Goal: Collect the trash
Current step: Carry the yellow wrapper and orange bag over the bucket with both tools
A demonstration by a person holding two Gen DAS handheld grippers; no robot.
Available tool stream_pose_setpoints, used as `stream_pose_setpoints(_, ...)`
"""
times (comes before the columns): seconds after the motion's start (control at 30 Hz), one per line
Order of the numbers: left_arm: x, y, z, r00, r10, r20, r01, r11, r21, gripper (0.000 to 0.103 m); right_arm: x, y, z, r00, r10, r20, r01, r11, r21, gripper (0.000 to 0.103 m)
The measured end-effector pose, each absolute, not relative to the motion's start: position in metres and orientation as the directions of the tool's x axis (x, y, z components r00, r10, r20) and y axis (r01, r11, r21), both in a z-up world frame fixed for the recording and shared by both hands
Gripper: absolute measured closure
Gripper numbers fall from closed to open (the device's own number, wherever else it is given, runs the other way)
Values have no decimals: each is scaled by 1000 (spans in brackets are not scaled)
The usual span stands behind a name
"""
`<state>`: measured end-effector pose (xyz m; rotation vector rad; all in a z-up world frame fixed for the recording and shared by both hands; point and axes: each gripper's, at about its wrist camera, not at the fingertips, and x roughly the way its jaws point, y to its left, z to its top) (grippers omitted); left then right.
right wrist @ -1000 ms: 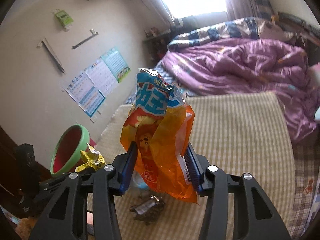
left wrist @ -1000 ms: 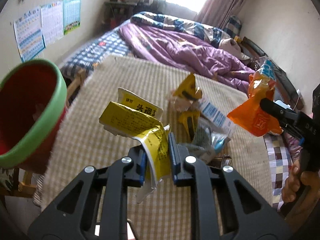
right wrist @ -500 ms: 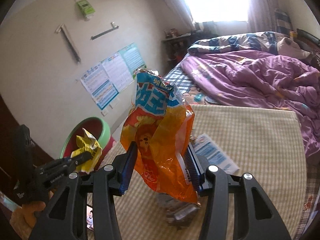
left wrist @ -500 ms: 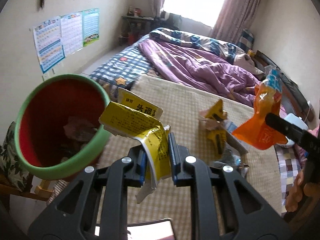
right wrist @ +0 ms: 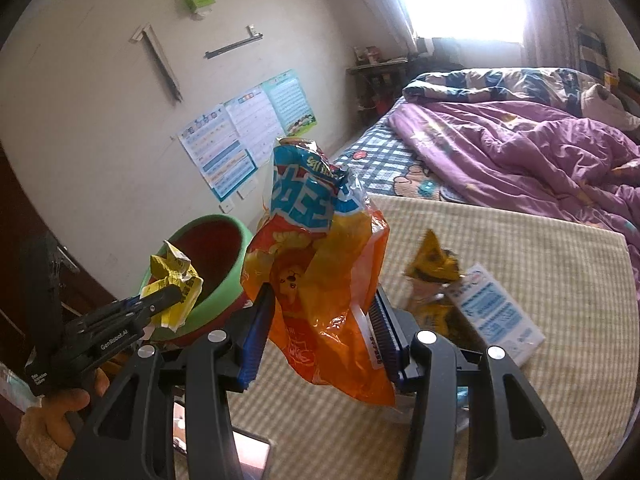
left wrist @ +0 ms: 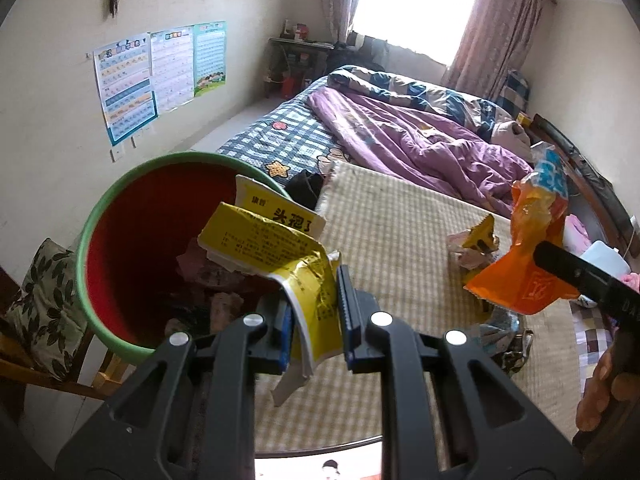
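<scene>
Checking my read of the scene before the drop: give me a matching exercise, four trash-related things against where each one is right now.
Things:
1. yellow wrapper
2. orange snack bag
3. red bin
4. blue-and-white packet

Places:
A. lying flat on the checked mat
B. clamped in the right gripper
C. beside the mat, some trash already inside
D. clamped in the left gripper, over the bin's opening

Pairs: 1-D, 2-B, 3-C, 4-A
</scene>
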<state>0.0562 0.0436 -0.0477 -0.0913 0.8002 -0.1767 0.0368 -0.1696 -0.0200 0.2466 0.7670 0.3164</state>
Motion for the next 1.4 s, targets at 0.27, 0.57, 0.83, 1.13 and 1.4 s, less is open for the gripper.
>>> stream_pose_setpoints(0.27, 56, 77, -42, 696, -182, -695, 106, 983, -152, 85, 47, -124, -10, 679, 385, -625, -240, 921, 306, 55)
stream_pose_setpoints(0.57, 62, 112, -40, 698, -177, -694, 97, 983, -153, 85, 59, -75, -15, 656, 400, -639, -265, 916, 302, 55)
stream_pose_setpoints(0.83, 72, 130, -40, 691, -198, -695, 123, 980, -157, 85, 67, -46, -19, 658, 383, -649, -251, 923, 290, 55)
stream_pose_setpoints(1.13, 92, 144, -48, 668, -237, -705, 161, 971, -174, 85, 69, -26, -26, 652, 344, -676, -214, 939, 270, 55)
stream_pose_setpoints(1.4, 101, 154, -60, 641, -240, -729, 160, 971, -178, 85, 84, 1, -36, 626, 336, -703, -219, 942, 255, 55)
